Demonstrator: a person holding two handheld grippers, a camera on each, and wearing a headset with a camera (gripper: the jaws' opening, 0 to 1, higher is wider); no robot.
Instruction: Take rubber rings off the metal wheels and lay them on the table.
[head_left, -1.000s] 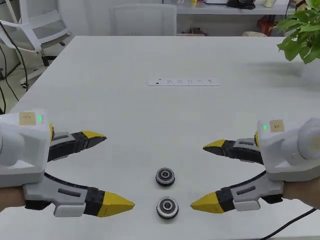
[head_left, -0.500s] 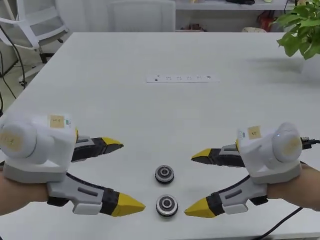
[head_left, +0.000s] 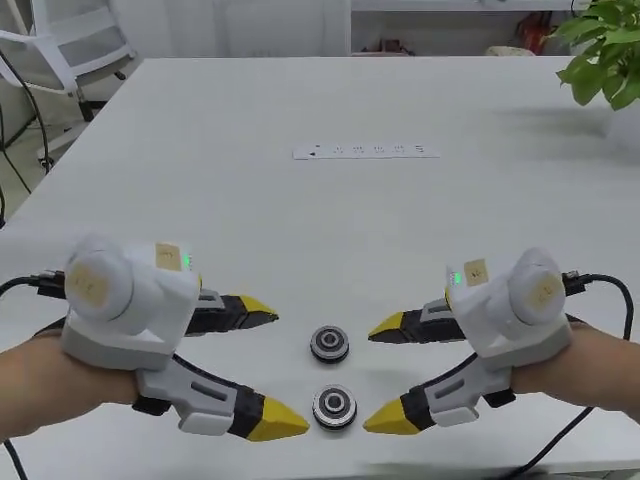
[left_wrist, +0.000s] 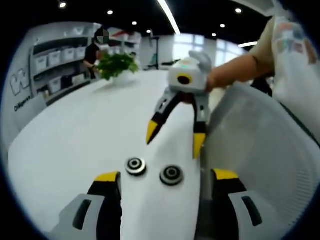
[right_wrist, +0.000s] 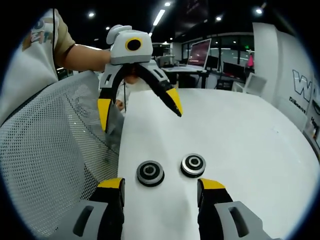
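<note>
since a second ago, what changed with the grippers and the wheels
Both moved inward: the left gripper and right gripper now flank the near wheel and far wheel more closely, jaws open, nothing gripped. The wheels stayed put on the table.

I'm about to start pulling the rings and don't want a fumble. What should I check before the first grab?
1. Both the near wheel and the far wheel lie flat on the table: ok.
2. The wheels are apart, with a gap between them: ok.
3. The left claw is open and holds nothing: ok.
4. The right claw is open and holds nothing: ok.
5. Both wheels sit between the two claws: ok.
6. The dark rubber ring on each wheel is loose enough to catch: cannot tell.
</note>
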